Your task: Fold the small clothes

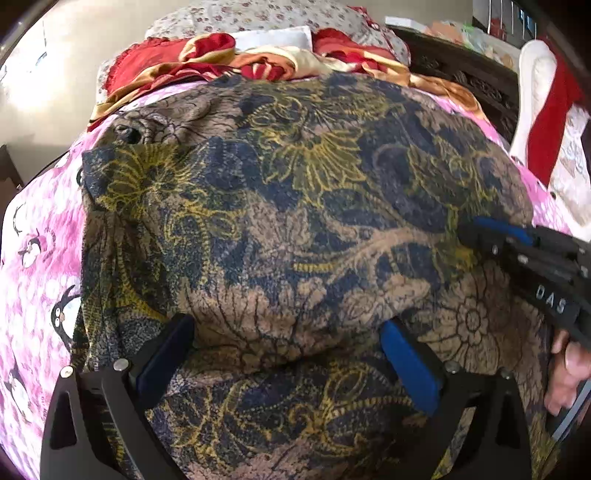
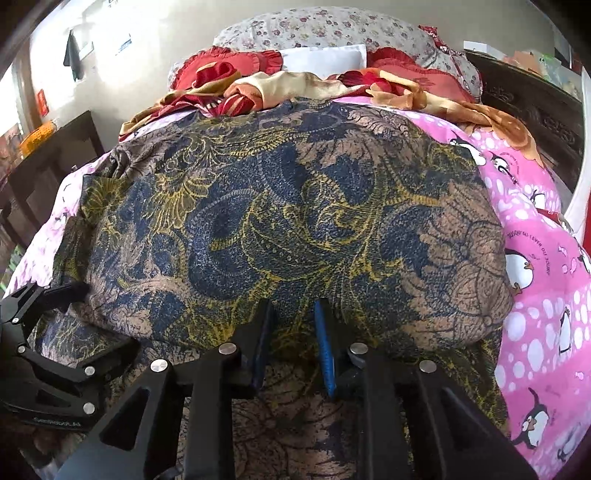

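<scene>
A brown, navy and yellow floral garment (image 1: 295, 206) lies spread on the pink penguin bedsheet (image 1: 33, 280); it also fills the right wrist view (image 2: 280, 221). My left gripper (image 1: 288, 332) is open, its blue-padded jaws wide apart over the garment's near folded edge. My right gripper (image 2: 293, 314) has its jaws close together, pinching a fold of the garment near its front edge. The right gripper also shows at the right of the left wrist view (image 1: 480, 232), and the left gripper shows at the lower left of the right wrist view (image 2: 79, 291).
Red and orange satin blankets (image 2: 258, 88) and floral pillows (image 2: 325, 29) are piled at the bed's far end. A dark carved headboard (image 2: 535, 107) runs along the right. A dark side table (image 2: 48, 158) stands at the left. The pink sheet (image 2: 546, 295) shows at the right.
</scene>
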A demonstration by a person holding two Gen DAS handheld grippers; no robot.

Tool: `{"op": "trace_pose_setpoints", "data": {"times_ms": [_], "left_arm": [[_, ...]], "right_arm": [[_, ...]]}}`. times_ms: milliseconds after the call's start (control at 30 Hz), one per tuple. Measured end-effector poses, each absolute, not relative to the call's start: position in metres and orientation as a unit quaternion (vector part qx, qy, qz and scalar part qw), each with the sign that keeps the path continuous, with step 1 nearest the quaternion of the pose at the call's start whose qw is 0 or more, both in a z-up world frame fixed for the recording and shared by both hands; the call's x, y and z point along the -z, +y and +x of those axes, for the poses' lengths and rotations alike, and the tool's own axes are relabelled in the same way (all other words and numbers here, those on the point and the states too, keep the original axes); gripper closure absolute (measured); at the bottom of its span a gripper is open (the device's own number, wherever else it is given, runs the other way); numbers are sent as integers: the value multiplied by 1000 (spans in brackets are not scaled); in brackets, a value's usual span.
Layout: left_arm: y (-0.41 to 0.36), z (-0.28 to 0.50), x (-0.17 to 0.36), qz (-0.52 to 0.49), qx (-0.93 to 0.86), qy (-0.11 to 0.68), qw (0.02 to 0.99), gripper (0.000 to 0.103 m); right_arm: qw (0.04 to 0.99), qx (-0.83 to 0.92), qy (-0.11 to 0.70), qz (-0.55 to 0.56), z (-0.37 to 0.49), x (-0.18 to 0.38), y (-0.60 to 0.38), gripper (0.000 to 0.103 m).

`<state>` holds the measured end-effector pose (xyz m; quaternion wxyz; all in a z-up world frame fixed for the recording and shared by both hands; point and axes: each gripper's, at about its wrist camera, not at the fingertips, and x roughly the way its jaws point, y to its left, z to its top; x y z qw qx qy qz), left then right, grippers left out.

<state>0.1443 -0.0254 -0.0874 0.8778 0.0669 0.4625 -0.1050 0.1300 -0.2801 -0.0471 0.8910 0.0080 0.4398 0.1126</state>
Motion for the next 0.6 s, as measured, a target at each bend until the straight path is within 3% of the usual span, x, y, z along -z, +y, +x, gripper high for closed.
{"op": "trace_pose_setpoints", "data": {"times_ms": [600], "left_arm": [[-26,138,91,77,98,448,885,0]], "right_arm": [[897,-97,430,-25,127,45,-271,64]]}}
